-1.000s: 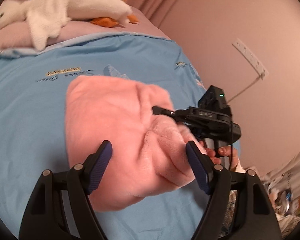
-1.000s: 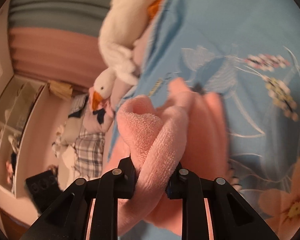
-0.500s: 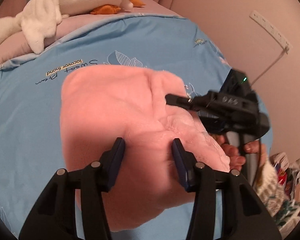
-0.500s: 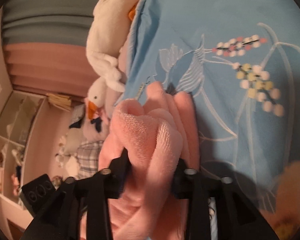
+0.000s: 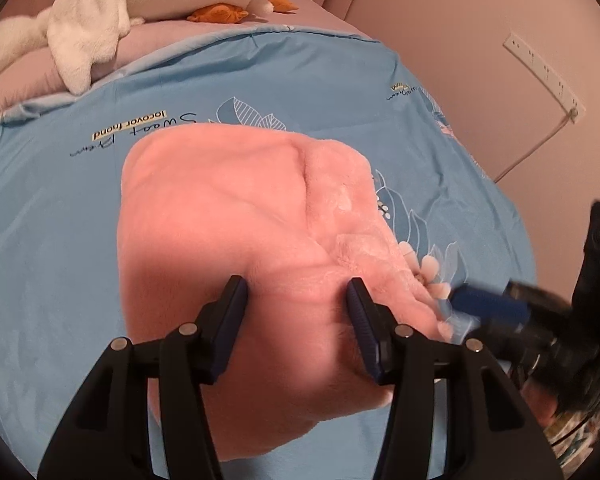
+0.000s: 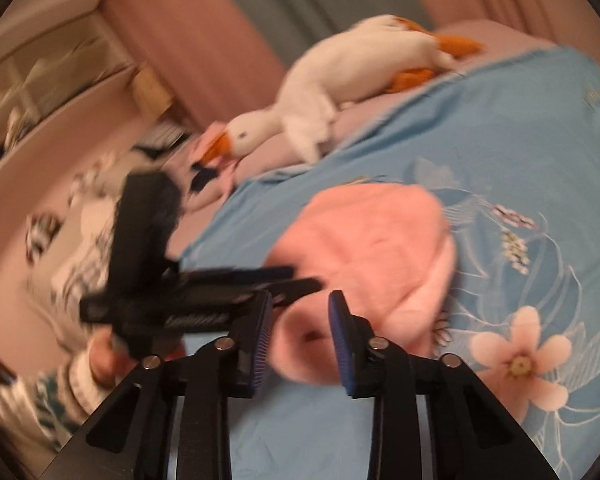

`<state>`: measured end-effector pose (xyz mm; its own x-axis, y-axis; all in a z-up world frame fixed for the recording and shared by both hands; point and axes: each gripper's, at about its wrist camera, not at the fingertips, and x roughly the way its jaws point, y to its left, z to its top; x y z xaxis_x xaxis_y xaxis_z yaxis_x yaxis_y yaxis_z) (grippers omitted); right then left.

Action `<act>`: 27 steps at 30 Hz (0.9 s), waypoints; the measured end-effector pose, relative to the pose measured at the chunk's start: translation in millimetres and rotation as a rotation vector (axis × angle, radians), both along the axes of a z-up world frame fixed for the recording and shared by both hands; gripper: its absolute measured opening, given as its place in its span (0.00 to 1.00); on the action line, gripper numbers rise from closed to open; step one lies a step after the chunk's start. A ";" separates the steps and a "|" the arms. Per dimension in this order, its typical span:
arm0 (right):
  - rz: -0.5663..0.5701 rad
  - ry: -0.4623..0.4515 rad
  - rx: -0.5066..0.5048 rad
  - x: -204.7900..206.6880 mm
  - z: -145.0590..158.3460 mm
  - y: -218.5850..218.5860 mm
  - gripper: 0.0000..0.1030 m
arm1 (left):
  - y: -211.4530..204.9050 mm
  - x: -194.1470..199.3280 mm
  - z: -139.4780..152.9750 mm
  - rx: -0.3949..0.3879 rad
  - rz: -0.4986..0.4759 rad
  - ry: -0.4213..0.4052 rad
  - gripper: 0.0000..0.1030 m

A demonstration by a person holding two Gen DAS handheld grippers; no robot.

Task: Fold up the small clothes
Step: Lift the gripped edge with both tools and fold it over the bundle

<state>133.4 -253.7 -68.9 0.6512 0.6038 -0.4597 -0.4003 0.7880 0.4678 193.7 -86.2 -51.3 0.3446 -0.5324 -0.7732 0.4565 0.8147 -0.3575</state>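
Note:
A pink fleece garment (image 5: 252, 240) lies folded on the blue bedspread (image 5: 40, 240). My left gripper (image 5: 296, 312) presses down on its near part, jaws partly closed with a ridge of pink fabric between the pads. My right gripper (image 6: 298, 328) is open and empty, just off the garment's near edge (image 6: 364, 248). The right gripper also shows blurred at the right in the left wrist view (image 5: 500, 312). The left gripper shows in the right wrist view (image 6: 204, 292), reaching onto the garment from the left.
A white plush goose (image 5: 140, 4) lies on a pink pillow (image 5: 20, 84) at the head of the bed. A wall with a power strip (image 5: 544, 72) and cord is to the right. Shelves and clutter (image 6: 40, 120) stand beside the bed.
My right gripper let go of the pink fabric, opened and pulled back off the garment. My left gripper closed partway from wide open and now pins the fabric.

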 end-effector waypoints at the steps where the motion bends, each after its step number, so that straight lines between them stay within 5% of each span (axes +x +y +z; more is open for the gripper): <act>1: 0.004 -0.007 -0.031 1.3 -0.9 5.7 0.24 | 2.7 0.9 0.2 -0.020 0.008 0.016 0.49; 7: -0.064 0.061 -0.311 19.2 -28.1 28.3 0.24 | 26.8 4.1 9.5 -0.162 0.057 0.084 0.49; 14: -0.064 0.186 -0.271 31.9 -67.7 20.9 0.24 | 38.4 -14.5 7.9 -0.065 0.058 0.011 0.51; 18: -0.065 0.193 -0.246 34.9 -71.9 23.1 0.27 | 30.9 -13.6 -9.1 0.026 0.051 -0.025 0.52; 22: -0.079 0.214 -0.202 30.3 -68.6 21.4 0.29 | 34.2 -17.7 -8.4 0.028 0.051 -0.038 0.56; 27: -0.129 0.158 -0.186 0.3 -47.4 13.7 0.56 | 63.8 -30.4 13.3 -0.059 0.094 -0.045 0.74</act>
<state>133.7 -240.1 -116.3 0.6284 0.4159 -0.6574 -0.2243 0.9061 0.3588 163.3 -22.4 -38.0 0.4287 -0.5401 -0.7242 0.3953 0.8329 -0.3872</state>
